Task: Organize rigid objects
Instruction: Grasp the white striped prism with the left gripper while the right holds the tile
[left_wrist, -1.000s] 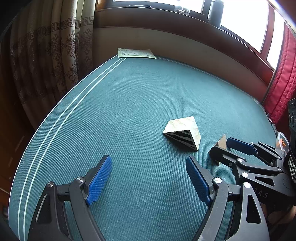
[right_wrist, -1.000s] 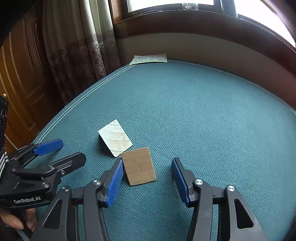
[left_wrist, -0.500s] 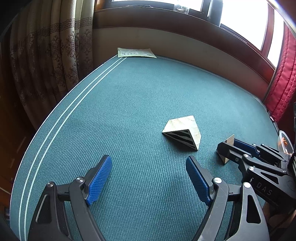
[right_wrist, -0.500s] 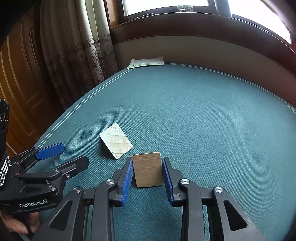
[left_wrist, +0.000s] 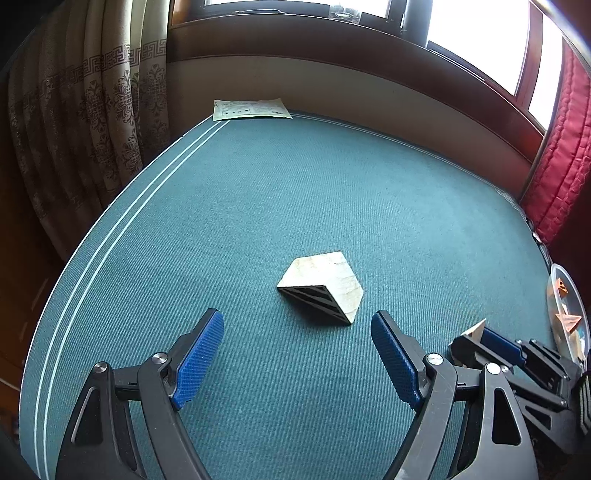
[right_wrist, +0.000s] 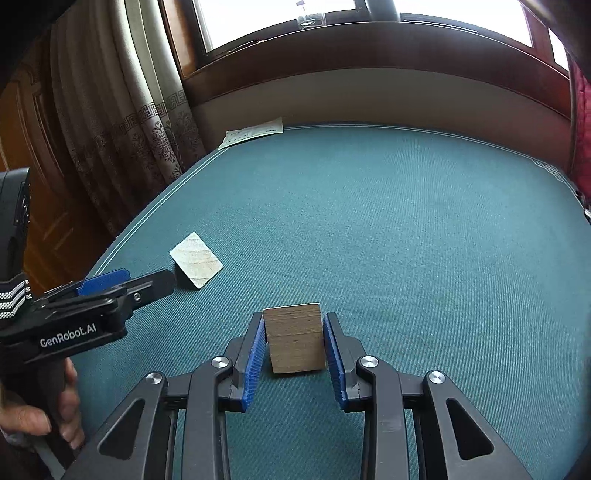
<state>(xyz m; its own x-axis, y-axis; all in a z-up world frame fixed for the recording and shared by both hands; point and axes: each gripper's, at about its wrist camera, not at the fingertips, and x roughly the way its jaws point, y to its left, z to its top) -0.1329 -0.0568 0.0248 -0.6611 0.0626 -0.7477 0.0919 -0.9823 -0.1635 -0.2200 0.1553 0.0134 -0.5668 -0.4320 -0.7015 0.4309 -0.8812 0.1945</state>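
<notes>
Teal-covered counter: my right tool clamps the wooden block; my left tool gapes empty; smooth sides may slip.

Left wrist view: mounted behind left gripper, facing forward and downward over teal table toward window wall; close to tabletop. Right wrist view: mounted behind right gripper, same slant, same wall ahead; equally close. Shared by both: pale block, paper sheet, curtain. Each gripper seen from the other view, at frame edge.
</notes>
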